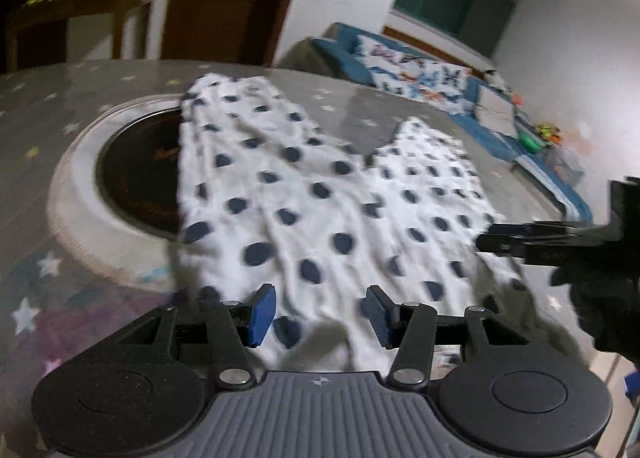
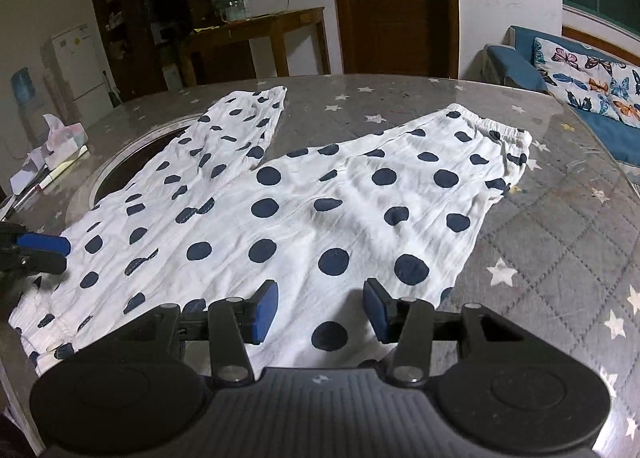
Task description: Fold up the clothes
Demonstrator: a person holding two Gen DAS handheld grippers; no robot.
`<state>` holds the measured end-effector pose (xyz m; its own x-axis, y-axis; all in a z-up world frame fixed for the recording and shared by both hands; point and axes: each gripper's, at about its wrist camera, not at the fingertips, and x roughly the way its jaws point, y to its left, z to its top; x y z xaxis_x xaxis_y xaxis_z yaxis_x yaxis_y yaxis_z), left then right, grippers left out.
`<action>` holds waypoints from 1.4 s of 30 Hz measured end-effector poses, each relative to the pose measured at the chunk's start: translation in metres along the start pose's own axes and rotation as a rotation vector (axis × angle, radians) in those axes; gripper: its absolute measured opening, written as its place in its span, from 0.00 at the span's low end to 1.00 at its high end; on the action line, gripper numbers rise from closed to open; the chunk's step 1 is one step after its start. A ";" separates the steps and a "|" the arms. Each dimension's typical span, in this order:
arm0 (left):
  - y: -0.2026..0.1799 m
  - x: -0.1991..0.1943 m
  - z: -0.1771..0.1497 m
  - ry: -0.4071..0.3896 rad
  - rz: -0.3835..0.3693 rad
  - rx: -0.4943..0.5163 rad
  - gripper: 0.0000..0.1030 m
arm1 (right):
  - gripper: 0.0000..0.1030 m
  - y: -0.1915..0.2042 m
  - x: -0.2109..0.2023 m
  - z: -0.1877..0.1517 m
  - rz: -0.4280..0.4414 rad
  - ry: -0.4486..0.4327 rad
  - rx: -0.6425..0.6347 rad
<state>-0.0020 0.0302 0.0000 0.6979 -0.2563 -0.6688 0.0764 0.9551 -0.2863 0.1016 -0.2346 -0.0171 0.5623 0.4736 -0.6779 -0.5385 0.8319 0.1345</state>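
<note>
We work over the star-patterned worktop point(image 2: 560, 242), where the polka-dot trousers point(image 2: 304, 213) lie spread, one leg across the round inset point(image 2: 120, 165). Both the left tool point(image 1: 320, 312) and right tool point(image 2: 320, 308) hang wide open, gripping nothing, over the trousers' near edge. We judge it best to pinch that edge evenly, then lift together.

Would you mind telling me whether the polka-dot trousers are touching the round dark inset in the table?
Touching. In the left wrist view the polka-dot trousers drape over the right edge of the round dark inset, covering part of it.
</note>
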 end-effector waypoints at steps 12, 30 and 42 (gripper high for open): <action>0.012 -0.010 0.008 -0.045 0.046 -0.041 0.45 | 0.51 -0.001 0.000 -0.002 0.001 -0.006 0.004; 0.038 0.006 0.013 -0.049 0.179 -0.095 0.12 | 0.53 0.000 -0.001 -0.002 0.002 -0.008 0.005; 0.035 0.011 0.014 -0.068 0.259 -0.067 0.34 | 0.54 0.000 -0.001 -0.004 0.005 -0.016 0.011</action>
<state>0.0184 0.0624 -0.0080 0.7346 0.0079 -0.6785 -0.1563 0.9750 -0.1579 0.0982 -0.2359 -0.0190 0.5695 0.4820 -0.6659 -0.5344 0.8326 0.1457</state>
